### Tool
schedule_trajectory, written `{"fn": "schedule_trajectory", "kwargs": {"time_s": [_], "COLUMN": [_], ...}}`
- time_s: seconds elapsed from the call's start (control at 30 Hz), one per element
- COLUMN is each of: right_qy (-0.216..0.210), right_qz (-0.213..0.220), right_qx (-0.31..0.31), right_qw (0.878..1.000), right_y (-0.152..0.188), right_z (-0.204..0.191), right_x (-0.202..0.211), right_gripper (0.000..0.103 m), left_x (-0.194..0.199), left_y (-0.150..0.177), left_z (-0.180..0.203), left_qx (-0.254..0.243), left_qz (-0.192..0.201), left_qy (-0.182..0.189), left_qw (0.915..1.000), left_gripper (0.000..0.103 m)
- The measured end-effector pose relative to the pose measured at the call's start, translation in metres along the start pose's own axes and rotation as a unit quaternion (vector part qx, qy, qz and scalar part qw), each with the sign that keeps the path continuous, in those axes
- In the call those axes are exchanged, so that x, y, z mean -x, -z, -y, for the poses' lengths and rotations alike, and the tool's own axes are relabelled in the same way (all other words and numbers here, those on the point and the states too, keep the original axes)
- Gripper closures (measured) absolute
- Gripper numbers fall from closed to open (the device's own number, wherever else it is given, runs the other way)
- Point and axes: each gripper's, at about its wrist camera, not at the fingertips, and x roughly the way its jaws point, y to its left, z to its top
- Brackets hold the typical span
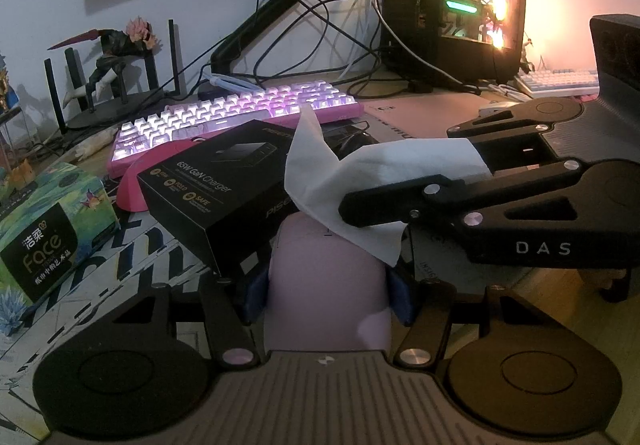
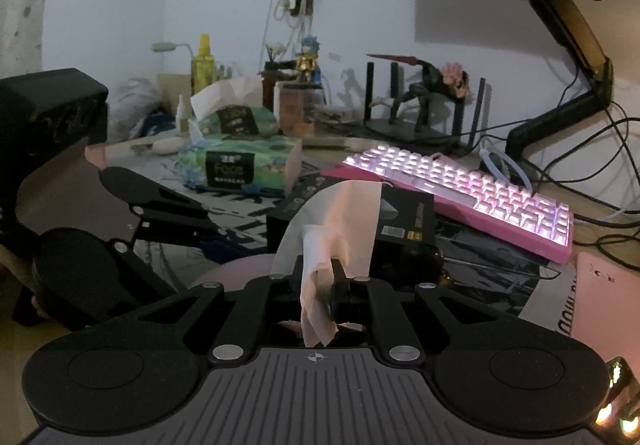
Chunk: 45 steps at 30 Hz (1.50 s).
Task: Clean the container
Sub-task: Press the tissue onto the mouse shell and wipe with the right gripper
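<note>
Left tongs (image 1: 328,297) clamping pink container (image 1: 326,285), right tongs (image 2: 320,285) pinching tissue (image 2: 320,245), black charger box (image 1: 224,181) crowding just behind, pink keyboard (image 1: 240,113) lying beyond on worktop (image 1: 400,85).

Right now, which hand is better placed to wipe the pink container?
Probably the right: its tongs are shut on the tissue, over the container. The left tongs clamp the container.
</note>
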Motion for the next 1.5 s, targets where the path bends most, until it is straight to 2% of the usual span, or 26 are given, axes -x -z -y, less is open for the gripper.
{"fn": "schedule_trajectory", "kwargs": {"time_s": [0.57,1.1,1.5], "right_qy": [-0.039,0.001,-0.003], "right_qz": [0.008,-0.002,0.000], "right_qx": [0.023,-0.011,0.001], "right_qw": [0.999,1.000,1.000], "right_y": [-0.003,-0.003,-0.001], "right_z": [-0.011,0.001,-0.002], "right_x": [0.003,-0.001,-0.001], "right_gripper": [0.091,0.091,0.091], "left_x": [0.000,0.000,0.000], "left_y": [0.000,0.000,0.000], "left_z": [0.000,0.000,0.000], "left_qx": [0.000,0.000,0.000], "left_qz": [0.000,0.000,0.000], "left_qy": [0.000,0.000,0.000], "left_qw": [1.0000,1.0000,1.0000], "left_gripper": [0.043,0.043,0.043]}}
